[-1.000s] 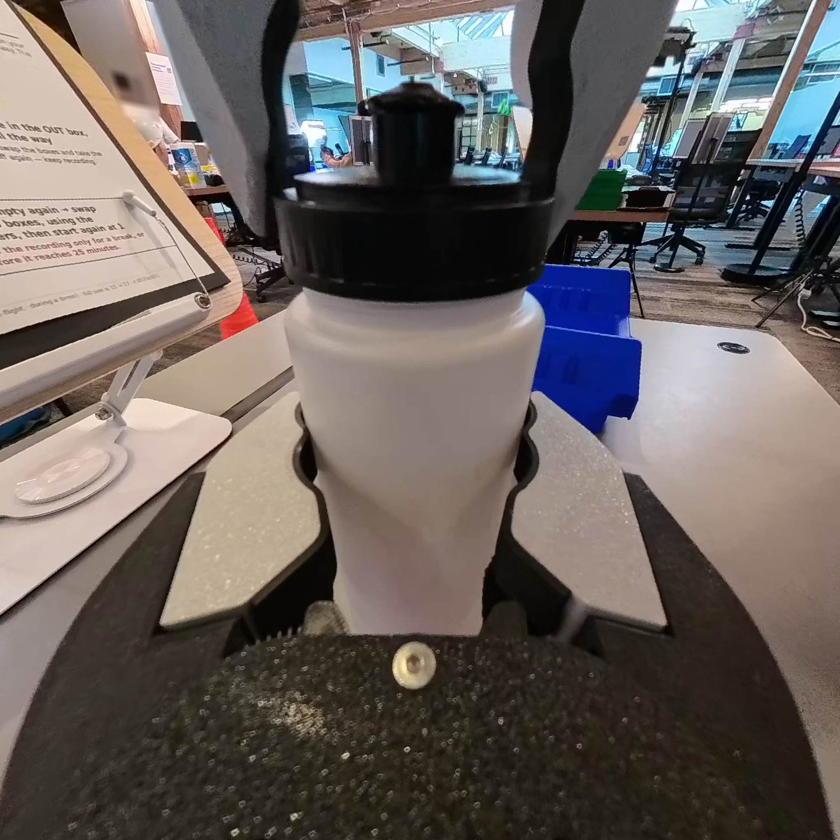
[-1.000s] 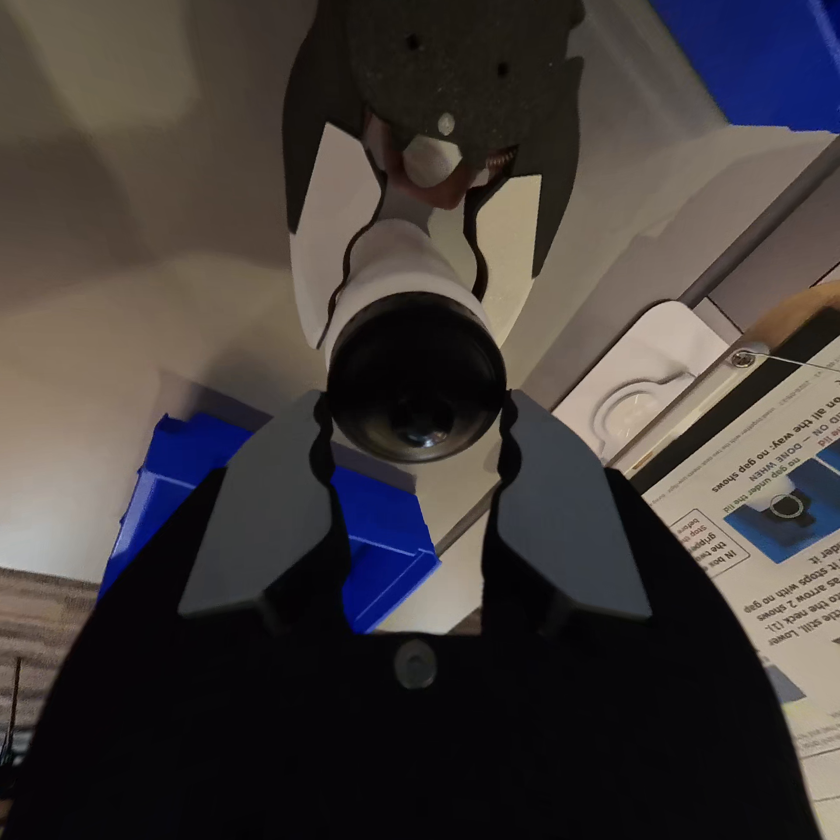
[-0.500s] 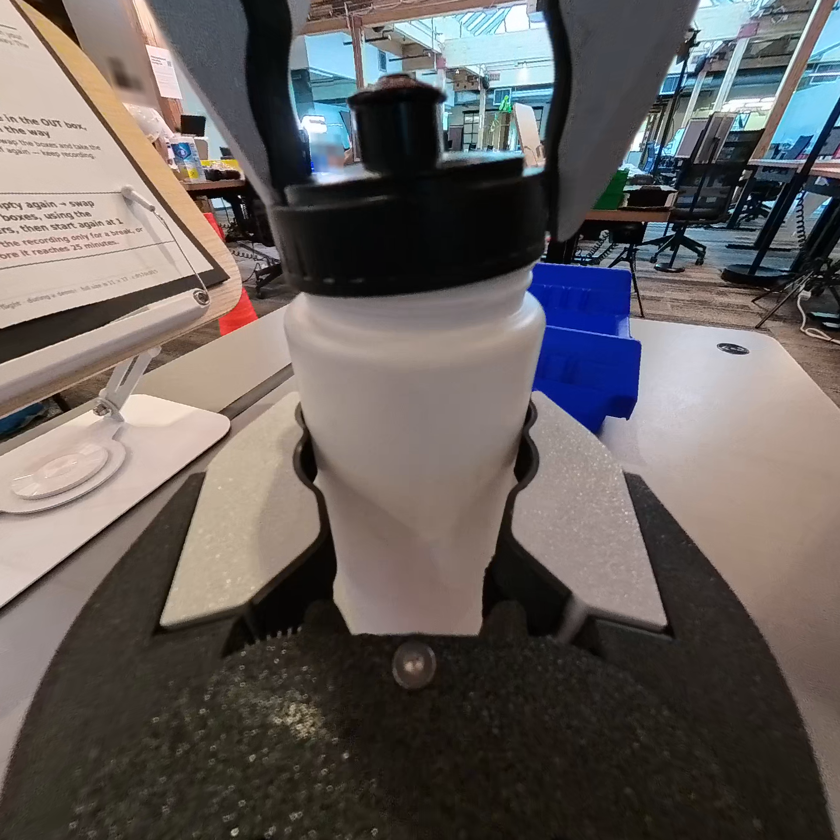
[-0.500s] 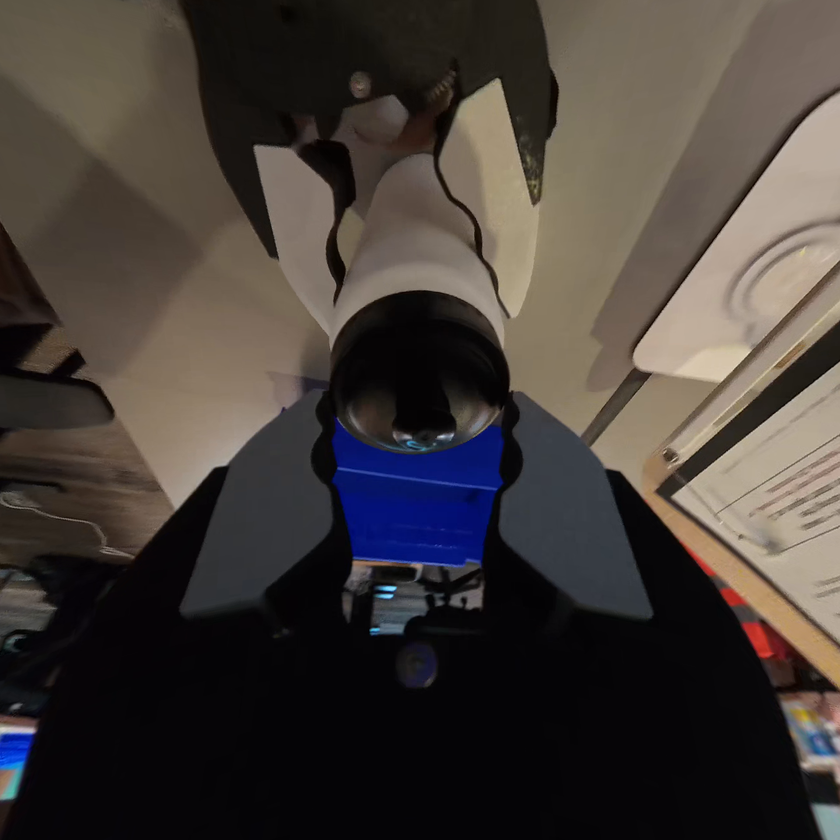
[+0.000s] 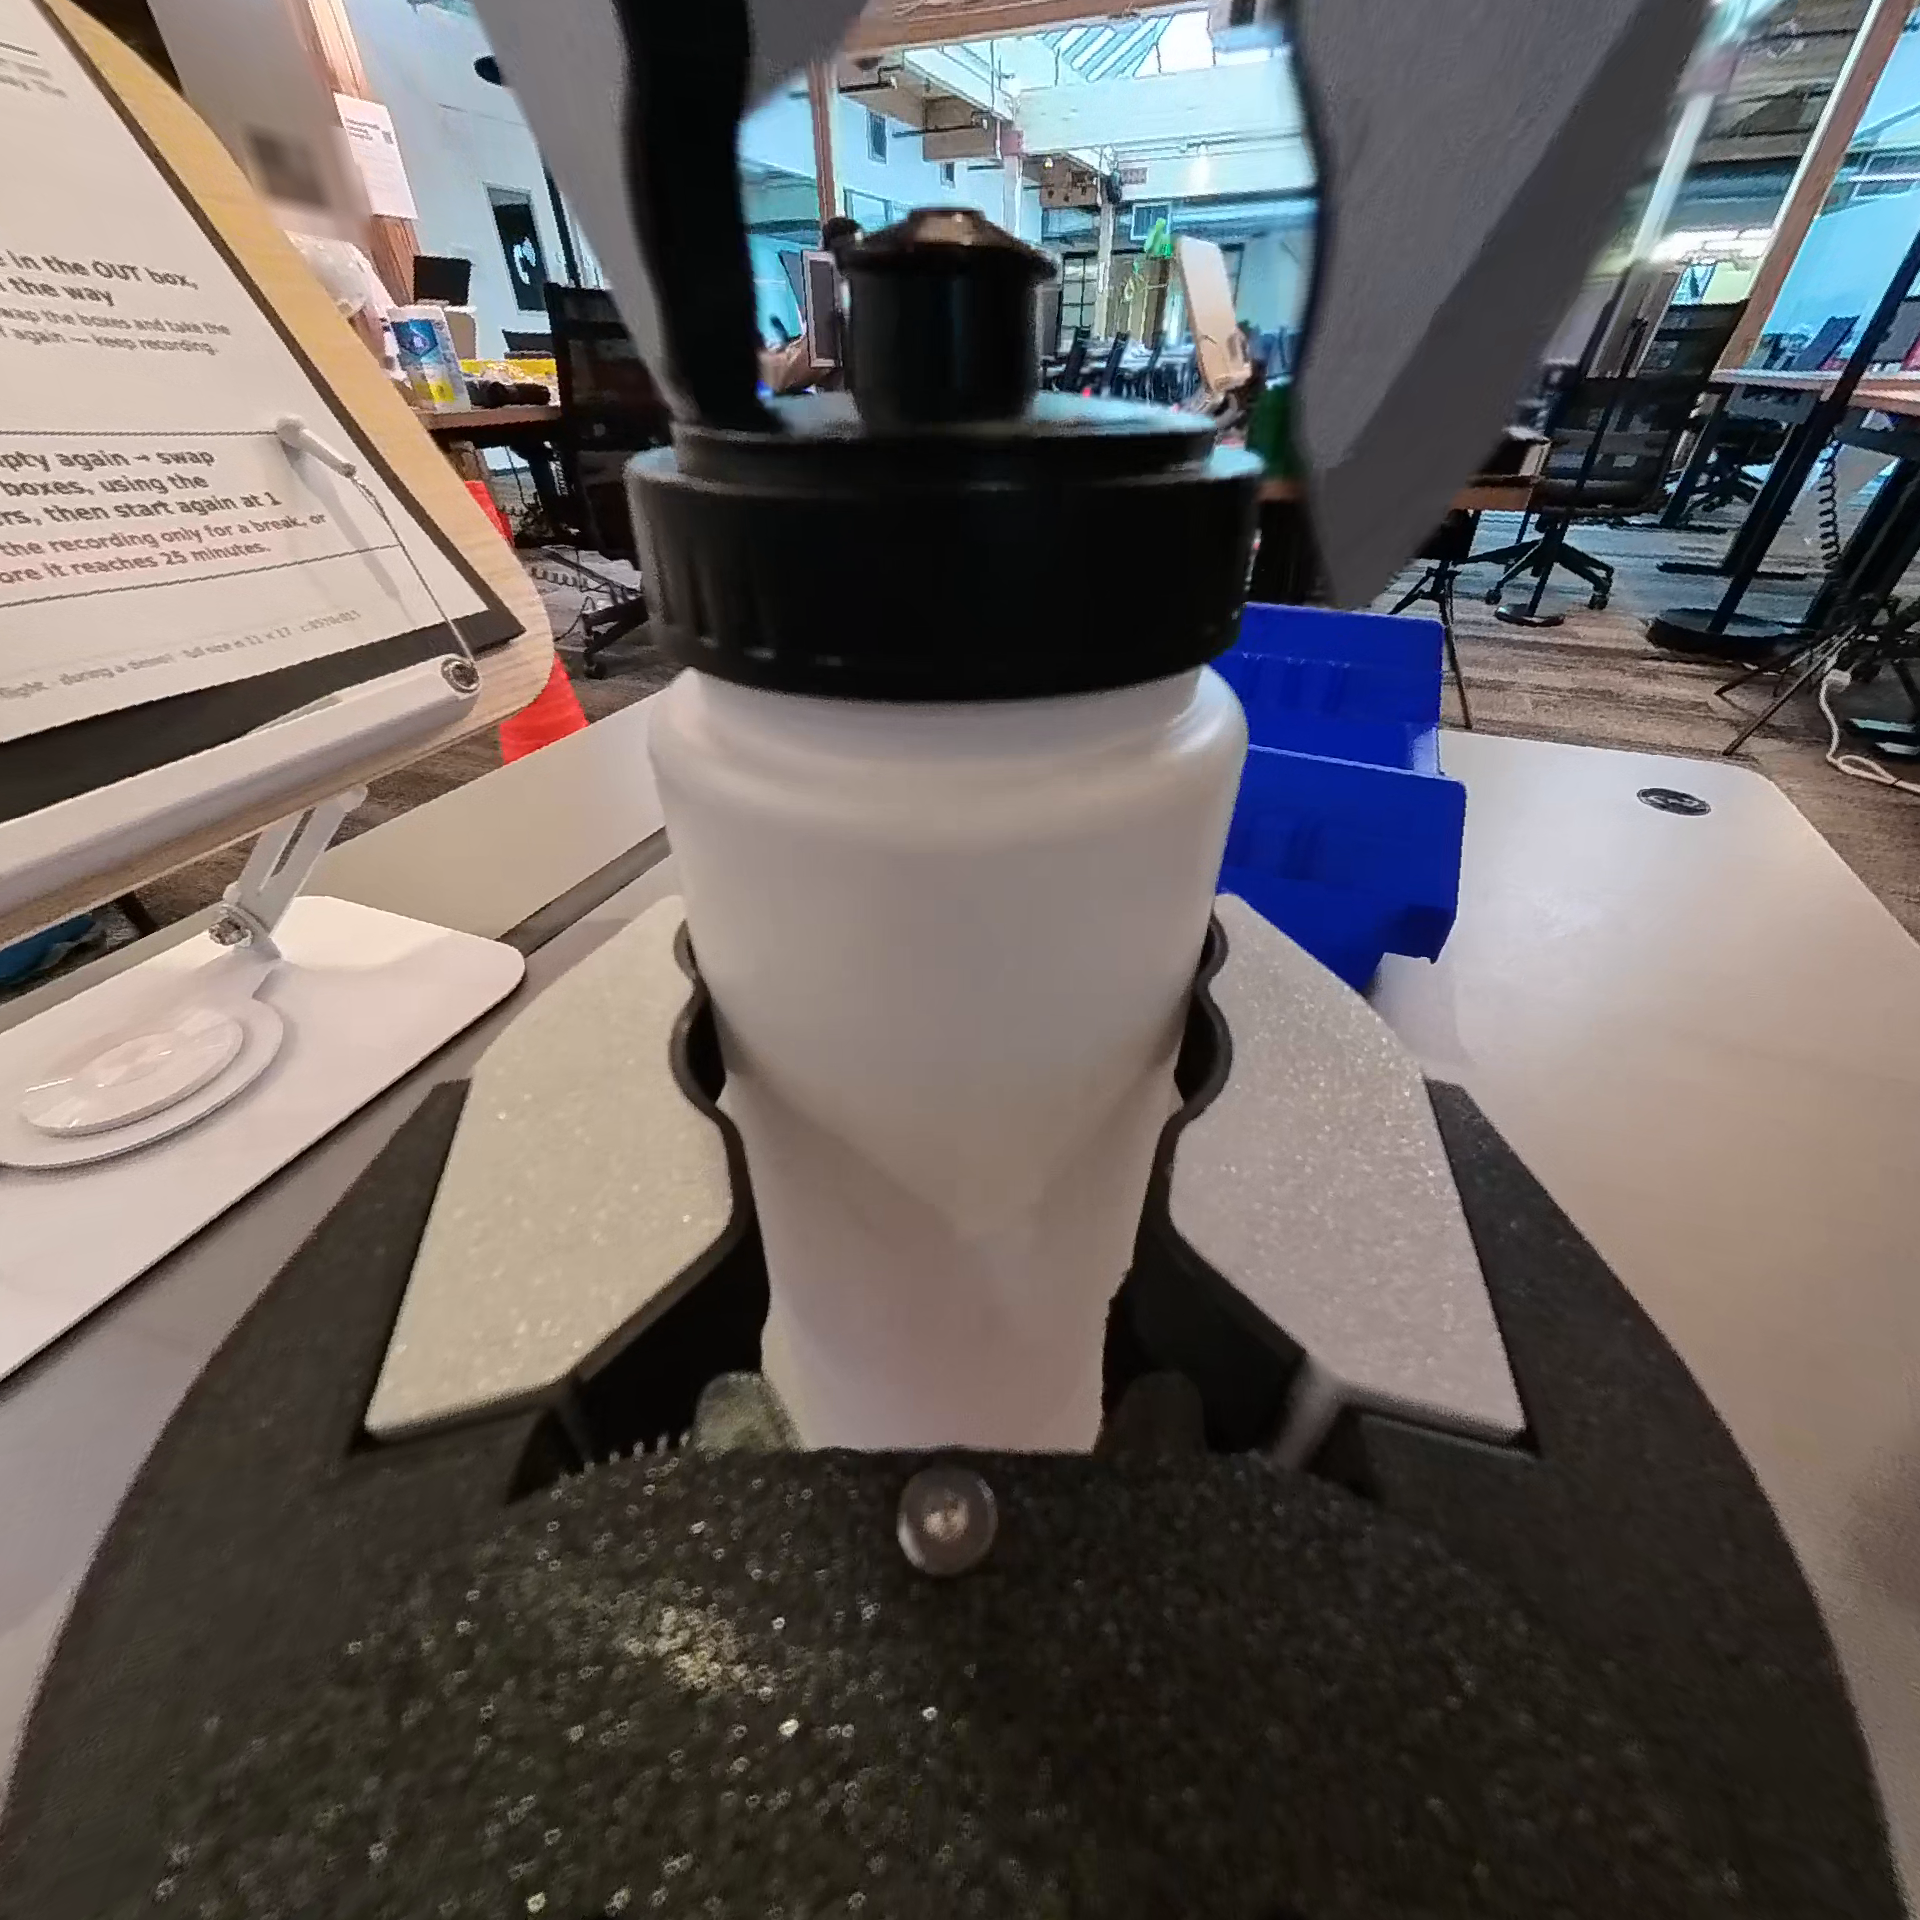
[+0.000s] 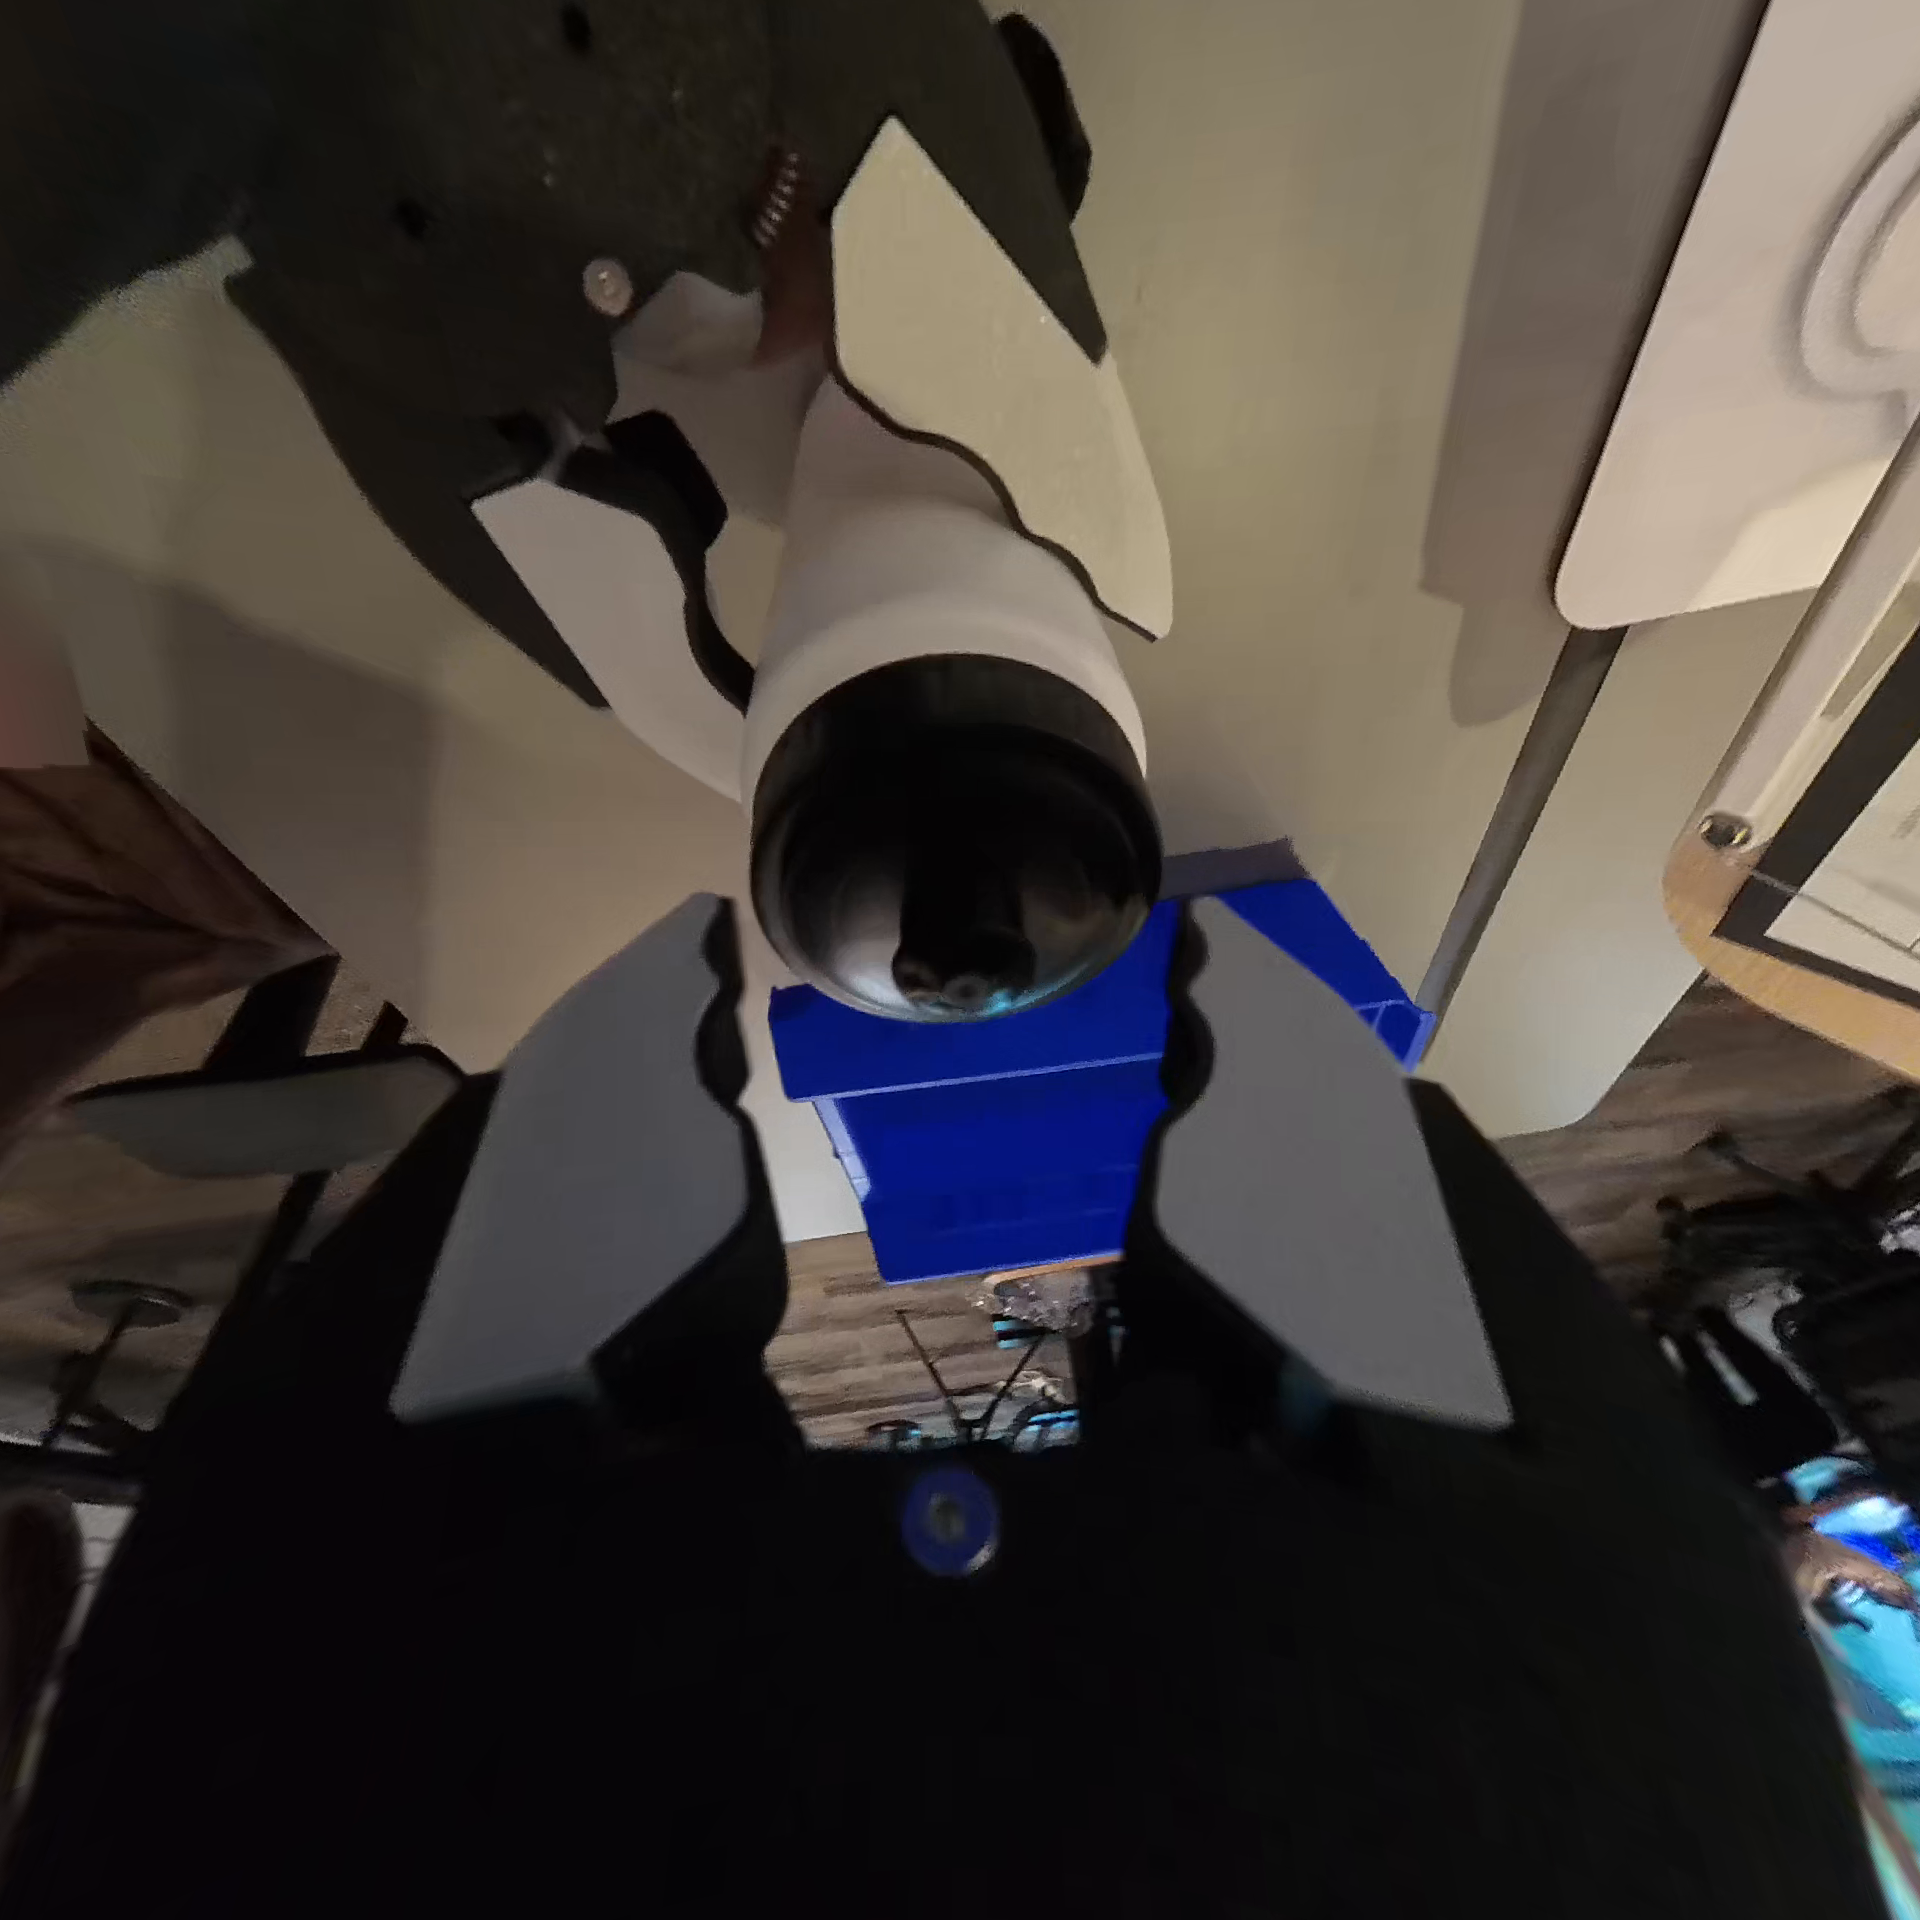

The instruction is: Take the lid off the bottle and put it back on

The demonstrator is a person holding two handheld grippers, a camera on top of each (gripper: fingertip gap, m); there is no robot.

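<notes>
My left gripper (image 5: 948, 935) is shut on a white bottle (image 5: 945, 987), with both pads pressed on its lower body, and holds it upright. A black lid (image 5: 940, 561) with a spout sits on the bottle's neck. My right gripper (image 6: 951, 925) is above the lid and points down at it. It is open. Its fingers (image 5: 1434, 312) stand wider than the lid, and the right-hand one is clear of it. In the right wrist view the lid (image 6: 951, 831) lies just beyond the fingertips, on the bottle (image 6: 935, 582).
A blue bin (image 5: 1340, 810) stands on the table (image 5: 1662, 1039) just behind the bottle on the right. A sheet on a wooden board (image 5: 208, 416) with a white stand base (image 5: 312, 987) is at the left. Office desks and chairs are beyond the table.
My right gripper was shut on the lid and turned around it, then opened and drew back upward off it. The lid stays on the bottle. The left gripper's hold is unchanged.
</notes>
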